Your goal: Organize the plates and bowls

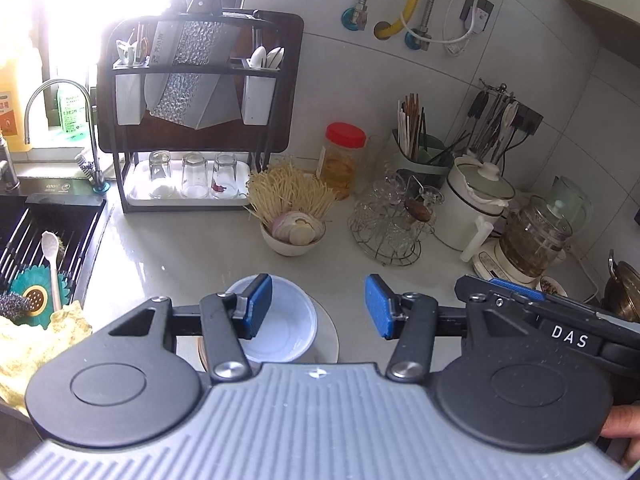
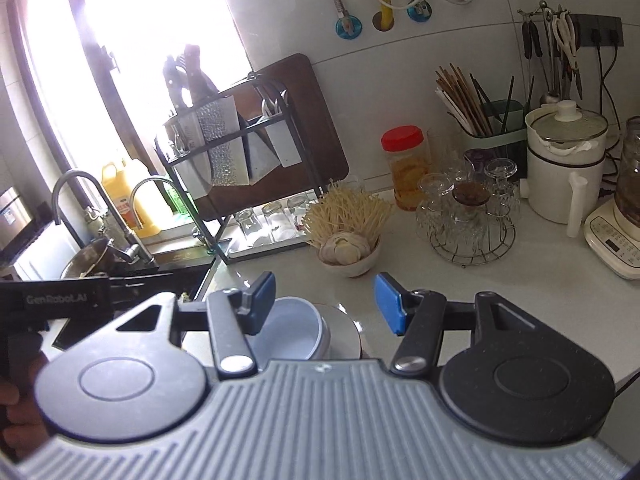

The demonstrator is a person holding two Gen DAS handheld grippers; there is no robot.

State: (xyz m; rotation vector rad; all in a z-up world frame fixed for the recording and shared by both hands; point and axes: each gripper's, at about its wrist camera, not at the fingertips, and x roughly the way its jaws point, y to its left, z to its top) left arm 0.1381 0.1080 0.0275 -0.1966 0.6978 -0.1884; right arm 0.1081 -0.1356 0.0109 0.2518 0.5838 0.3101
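Sitting empty on a plate [image 1: 326, 332], the white bowl [image 1: 280, 320] (both tools [image 1: 319, 306] [image 2: 325, 302] gape, holding nothing).

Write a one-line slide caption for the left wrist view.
Open left gripper above a white bowl stacked on a plate on the kitchen counter, right gripper alongside.

Both grippers are hovering side by side, left gripper [image 1: 319, 306] and right gripper [image 2: 325, 303] gaping empty (blue pads apart).
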